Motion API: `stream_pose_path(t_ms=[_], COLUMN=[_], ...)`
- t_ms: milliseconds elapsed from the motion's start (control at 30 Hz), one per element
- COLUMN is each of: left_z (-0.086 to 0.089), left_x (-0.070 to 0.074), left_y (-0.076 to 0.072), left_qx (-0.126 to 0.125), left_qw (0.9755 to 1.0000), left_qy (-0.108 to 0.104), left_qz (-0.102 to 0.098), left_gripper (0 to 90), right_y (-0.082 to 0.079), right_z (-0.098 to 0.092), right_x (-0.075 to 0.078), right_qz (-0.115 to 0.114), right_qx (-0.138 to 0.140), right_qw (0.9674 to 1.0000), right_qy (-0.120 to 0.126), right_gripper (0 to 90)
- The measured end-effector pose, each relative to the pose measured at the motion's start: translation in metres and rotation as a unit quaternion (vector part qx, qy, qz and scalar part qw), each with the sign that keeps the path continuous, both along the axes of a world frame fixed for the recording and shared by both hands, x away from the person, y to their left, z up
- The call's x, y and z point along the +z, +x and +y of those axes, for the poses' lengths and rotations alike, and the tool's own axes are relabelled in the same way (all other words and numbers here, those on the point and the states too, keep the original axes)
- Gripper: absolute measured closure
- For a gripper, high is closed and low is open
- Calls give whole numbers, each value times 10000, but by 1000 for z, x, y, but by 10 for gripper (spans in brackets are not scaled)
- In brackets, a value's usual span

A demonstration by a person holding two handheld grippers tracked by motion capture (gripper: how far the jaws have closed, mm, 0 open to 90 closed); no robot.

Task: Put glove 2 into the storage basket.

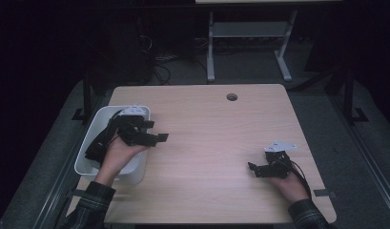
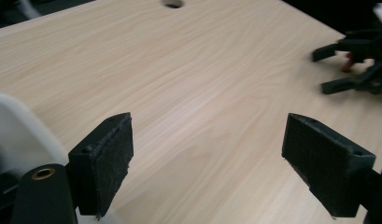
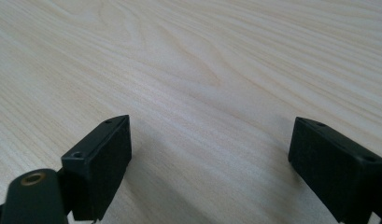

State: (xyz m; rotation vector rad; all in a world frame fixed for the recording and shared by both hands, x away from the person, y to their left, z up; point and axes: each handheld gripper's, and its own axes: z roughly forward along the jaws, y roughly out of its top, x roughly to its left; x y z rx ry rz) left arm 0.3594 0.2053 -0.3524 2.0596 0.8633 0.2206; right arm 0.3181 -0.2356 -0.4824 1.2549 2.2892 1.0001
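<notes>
Left gripper (image 1: 152, 132) sits over the white rectangular plastic bin (image 1: 90, 143) at the left edge of the light wooden bench (image 1: 207, 143), fingers (image 2: 104, 163) spread wide, nothing between them. Right gripper (image 1: 254, 169) rests near the bench's right front, fingers (image 3: 102, 163) also apart and empty. Judgement: the bin is the thing to handle; approach its rim square, close firmly on the wall, avoid tipping.

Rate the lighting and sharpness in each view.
High view: dim, surroundings nearly black, table and white bin still readable. Left gripper view: bright, tabletop sharp, the other gripper soft at the far edge. Right gripper view: evenly lit, wood grain crisp, no glare.
</notes>
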Motion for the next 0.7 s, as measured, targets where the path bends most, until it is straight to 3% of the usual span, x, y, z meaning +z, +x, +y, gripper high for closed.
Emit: stream_pose_path(t_ms=[233,467,700], left_z=[-43,-79,-93], left_x=[-13,-48,-83], left_y=[-17,-34,-38], left_qx=[-294,-582,-760], left_qw=[9995,9982,9953], left_qy=[-73,148,535], left_qz=[-40,28,269], left_gripper=[159,159,159], right_y=[0,0,0], right_z=[0,0,0], right_x=[0,0,0], right_qz=[-3,-1,-3], right_qx=[5,9,21], right_qw=[10000,10000,10000], right_qy=[-3,-4,-9], right_gripper=[131,131,131])
